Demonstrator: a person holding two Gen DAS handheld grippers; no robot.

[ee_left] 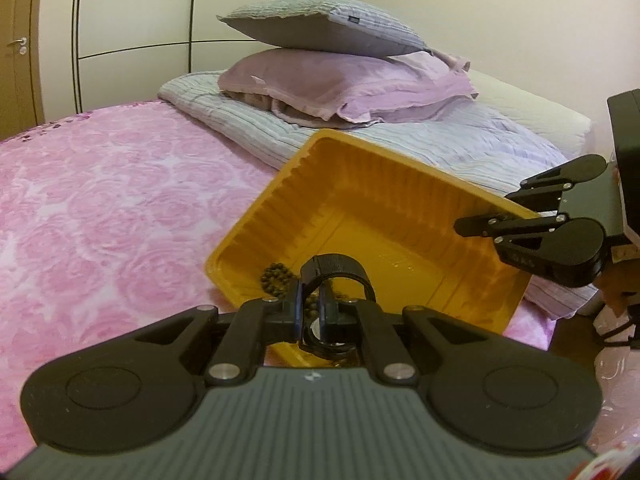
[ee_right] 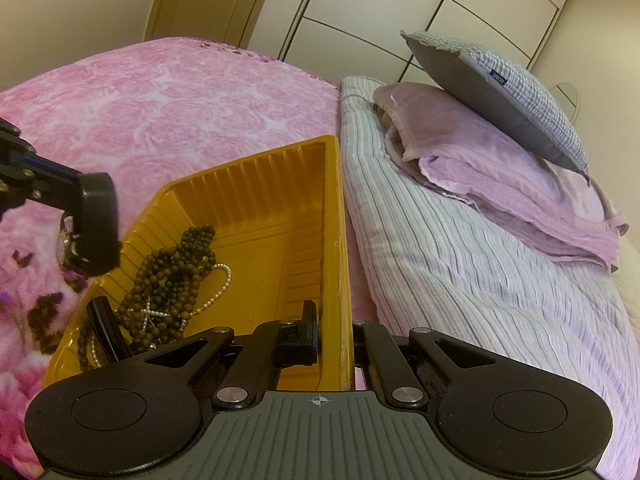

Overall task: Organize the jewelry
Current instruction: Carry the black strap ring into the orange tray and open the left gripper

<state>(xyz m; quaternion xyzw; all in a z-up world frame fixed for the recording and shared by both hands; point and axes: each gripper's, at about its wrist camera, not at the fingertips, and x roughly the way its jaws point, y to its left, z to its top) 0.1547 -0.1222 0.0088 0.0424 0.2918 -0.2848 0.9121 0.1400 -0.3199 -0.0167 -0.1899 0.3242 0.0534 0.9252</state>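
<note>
**pinkquilt_92:** ok going left to right; the pink rose-pattern bedspread [ee_left: 100, 208] fills the whole left side, wardrobe doors [ee_left: 132, 12] far behind it; then near the middle there's the left gripper [ee_left: 310, 312], fingers pressed in on a black watch [ee_left: 336, 276]; the strap loops up over the fingertips and the round face sits low between them; it's hanging right over the near-left corner of the yellow tray [ee_left: 400, 160]

**beadbox:** what's in the tray tho? from the right wrist view I count a pile of dark brown bead necklaces [ee_right: 172, 276] on the tray's left half, with a thin pearl strand [ee_right: 218, 288] curling out on its right edge and a little sparkly cross pendant [ee_right: 150, 314] lying on top of the beads; some black thing at the near-left corner I can't make out

**pinkquilt_92:** same; right half of the tray floor is bare yellow

**beadbox:** and the right gripper [ee_right: 336, 340]?

**pinkquilt_92:** it's pinching the tray's right wall; one finger inside, the other outside; rim sandwiched between them; that side of the tray sits against the striped grey quilt [ee_right: 460, 248]; further right and far, a lilac pillow [ee_right: 500, 172] on the quilt with a grey pillow [ee_right: 500, 96] stacked on top
</note>
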